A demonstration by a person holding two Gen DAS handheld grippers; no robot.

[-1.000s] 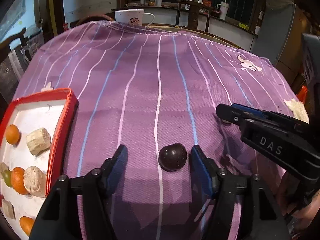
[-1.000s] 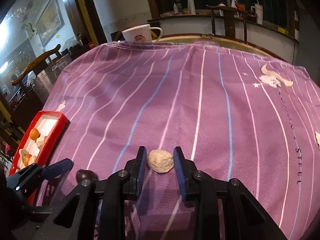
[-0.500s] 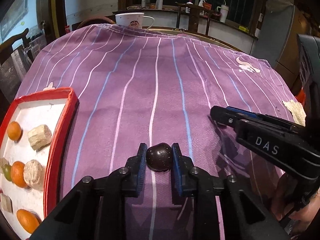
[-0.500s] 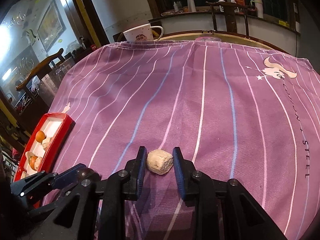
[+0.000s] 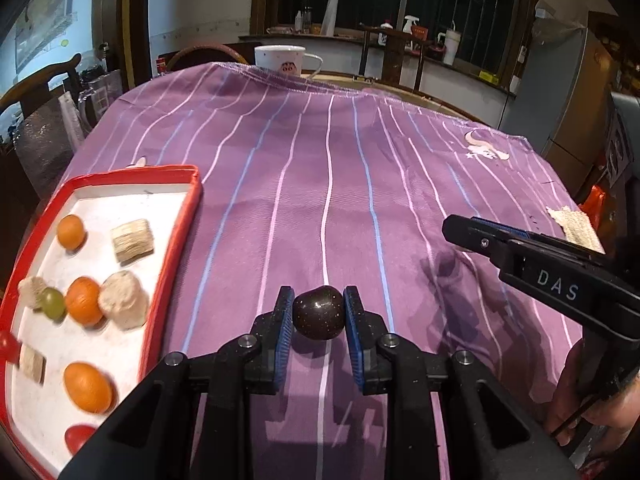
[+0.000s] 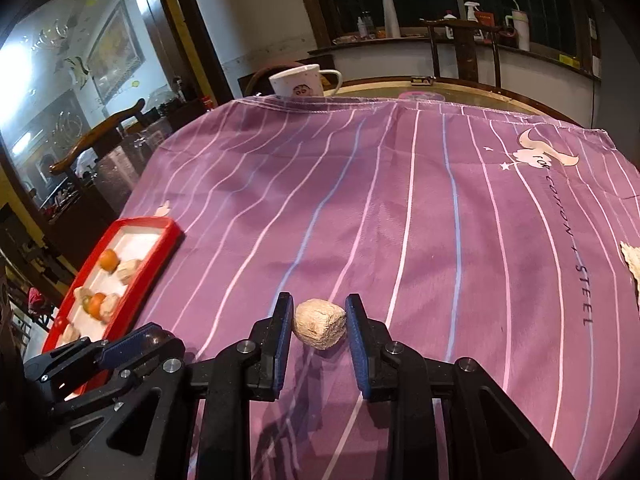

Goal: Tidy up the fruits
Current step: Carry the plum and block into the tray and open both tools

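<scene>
Domestic dining room. A round desk [image 6: 460, 87] under a purple striped cloth [image 5: 340, 184] carries a white cartoon mug [image 5: 282, 60] at its far edge, straight ahead of the hand-held gripper. Beyond it stand carved wooden chairs [image 6: 100, 132], a counter [image 5: 420, 68] with spray bottles [image 5: 409, 26] and a tumbler [image 6: 521, 29] below dark windows, a framed picture [image 6: 114, 50] on the wall to the left, and a refrigerator [image 5: 568, 92] to the right.

red tray [image 5: 172, 264] cut off left, near fruits blurred
</scene>
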